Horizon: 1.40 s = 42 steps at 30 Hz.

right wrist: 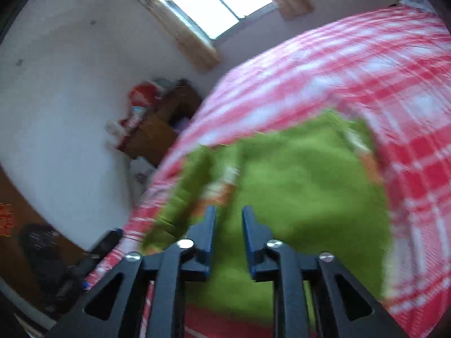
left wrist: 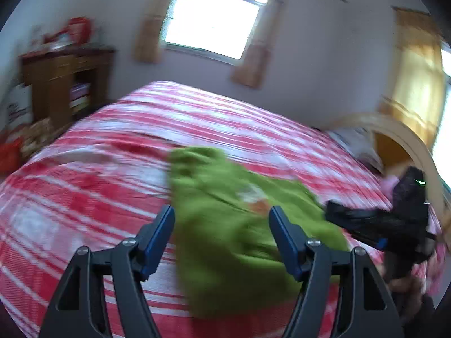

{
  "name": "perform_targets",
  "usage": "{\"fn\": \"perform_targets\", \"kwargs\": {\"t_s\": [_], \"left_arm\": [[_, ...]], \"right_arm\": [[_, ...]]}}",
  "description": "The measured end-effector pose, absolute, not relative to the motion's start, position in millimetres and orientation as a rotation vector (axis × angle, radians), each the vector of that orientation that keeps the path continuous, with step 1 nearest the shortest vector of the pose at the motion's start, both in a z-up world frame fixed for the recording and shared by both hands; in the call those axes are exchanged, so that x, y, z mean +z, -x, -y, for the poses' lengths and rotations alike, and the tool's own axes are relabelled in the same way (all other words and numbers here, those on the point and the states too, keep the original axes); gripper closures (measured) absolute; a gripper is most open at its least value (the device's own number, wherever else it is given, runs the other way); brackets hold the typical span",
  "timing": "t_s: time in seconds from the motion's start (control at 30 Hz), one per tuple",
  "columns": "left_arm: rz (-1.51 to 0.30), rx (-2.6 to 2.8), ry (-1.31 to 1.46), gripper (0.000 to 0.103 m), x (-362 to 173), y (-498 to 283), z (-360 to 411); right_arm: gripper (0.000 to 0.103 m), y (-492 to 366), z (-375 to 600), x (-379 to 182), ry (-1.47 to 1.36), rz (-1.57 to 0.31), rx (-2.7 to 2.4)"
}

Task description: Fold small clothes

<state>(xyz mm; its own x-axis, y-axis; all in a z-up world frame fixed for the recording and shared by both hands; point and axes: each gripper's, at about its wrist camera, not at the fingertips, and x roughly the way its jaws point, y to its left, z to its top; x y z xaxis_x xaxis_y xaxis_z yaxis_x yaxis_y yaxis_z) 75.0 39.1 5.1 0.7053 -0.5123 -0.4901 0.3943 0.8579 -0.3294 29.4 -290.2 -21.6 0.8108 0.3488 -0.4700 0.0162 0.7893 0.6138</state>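
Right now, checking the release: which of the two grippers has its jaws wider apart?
The left gripper: its blue fingers straddle the green garment widely, while the right gripper shows a narrow gap.

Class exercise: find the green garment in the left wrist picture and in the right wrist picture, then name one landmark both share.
Left wrist: green garment lies centre, lower half, on the bed.
Right wrist: green garment fills the lower centre, behind the fingertips.
Shared landmark: the bright window at top.
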Motion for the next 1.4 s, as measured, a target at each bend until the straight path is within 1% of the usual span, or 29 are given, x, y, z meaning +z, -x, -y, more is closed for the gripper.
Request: {"fn": "perform_targets", "kwargs": {"t_s": [0.03,0.07,0.17,0.3,0.33,0.4,0.5,0.63,0.7,0.8,0.87,0.9,0.93,0.97,1.07,1.1,1.13,1.23,1.4], "left_arm": [[-0.631,-0.472,0.246,0.032,-1,-85,-51],[-0.647,-0.459,0.279,0.032,-5,-91,-58],[-0.676,-0.435,0.358,0.032,-22,-96,-74],[-0.679,-0.42,0.301,0.032,-31,-90,-73],[-0.683,-0.425,0.288,0.032,-33,-91,-70],[-0.69,-0.445,0.286,0.032,-35,-90,-67],[-0.678,-0.469,0.277,0.032,-34,-90,-59],[-0.66,-0.503,0.277,0.032,-30,-89,-50],[-0.668,-0.51,0.281,0.032,-31,-92,-43],[-0.701,-0.524,0.263,0.032,-35,-94,-22],[-0.731,-0.548,0.198,0.032,-40,-90,-2],[-0.74,-0.54,0.143,0.032,-43,-87,8],[-0.743,-0.51,0.071,0.032,-49,-84,19],[-0.756,-0.505,0.047,0.032,-52,-83,24],[-0.77,-0.522,0.084,0.03,-52,-82,18],[-0.777,-0.522,0.104,0.026,-53,-83,15],[-0.787,-0.52,0.131,0.026,-54,-85,10],[-0.791,-0.535,0.242,0.026,-57,-88,-9],[-0.751,-0.526,0.353,0.026,-57,-86,-26]], "right_arm": [[0.043,-41,285,-18,-0.658,-0.605,0.218],[0.038,-55,277,-15,-0.667,-0.606,0.252],[0.038,-106,245,-19,-0.698,-0.685,0.357],[0.039,-152,202,-42,-0.592,-0.83,0.326],[0.053,-158,193,-48,-0.562,-0.849,0.328],[0.085,-162,184,-56,-0.511,-0.868,0.314],[0.09,-148,189,-45,-0.486,-0.796,0.308],[0.091,-121,218,-27,-0.504,-0.709,0.272],[0.091,-118,236,-35,-0.532,-0.728,0.252],[0.091,-123,249,-65,-0.569,-0.804,0.212],[0.09,-123,258,-77,-0.635,-0.798,0.227],[0.089,-121,262,-78,-0.665,-0.787,0.236],[0.084,-119,264,-79,-0.686,-0.783,0.241],[0.081,-115,267,-78,-0.709,-0.78,0.244],[0.07,-100,277,-68,-0.721,-0.72,0.209],[0.06,-97,279,-66,-0.711,-0.703,0.194],[0.051,-95,281,-63,-0.699,-0.694,0.182],[0.05,-104,275,-63,-0.655,-0.727,0.208],[0.05,-133,240,-73,-0.565,-0.797,0.27]]}}
